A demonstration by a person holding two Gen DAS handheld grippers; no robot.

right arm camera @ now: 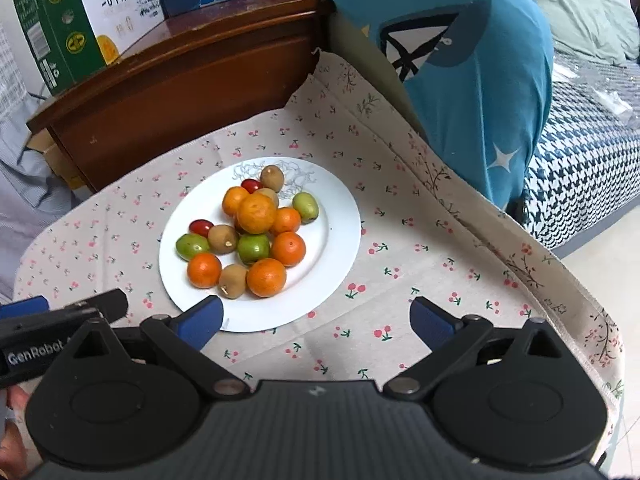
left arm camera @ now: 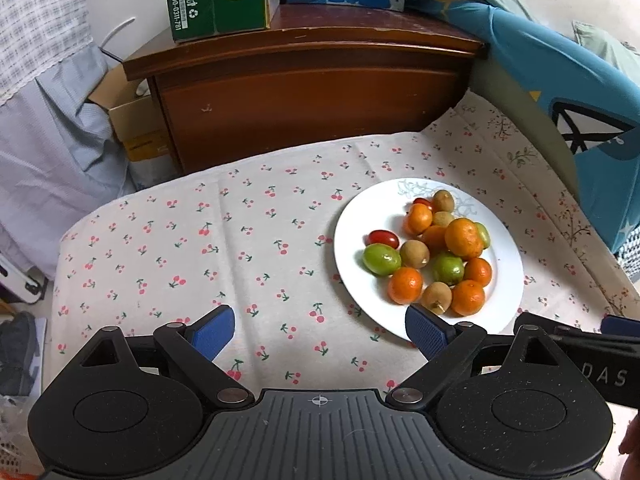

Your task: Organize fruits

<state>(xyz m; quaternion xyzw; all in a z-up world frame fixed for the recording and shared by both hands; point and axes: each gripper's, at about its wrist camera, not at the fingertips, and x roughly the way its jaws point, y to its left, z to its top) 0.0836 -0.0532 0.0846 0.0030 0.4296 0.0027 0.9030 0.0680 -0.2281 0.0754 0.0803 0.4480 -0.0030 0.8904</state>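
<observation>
Right gripper (right arm camera: 316,322) jaws wide apart, fruit plate (right arm camera: 336,216) just beyond.

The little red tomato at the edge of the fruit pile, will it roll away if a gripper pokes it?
Probably. The cherry tomato looks smooth and oval, and it lies loose on the flat white plate. Its glossy skin may slip and could split under a hard squeeze.
</observation>
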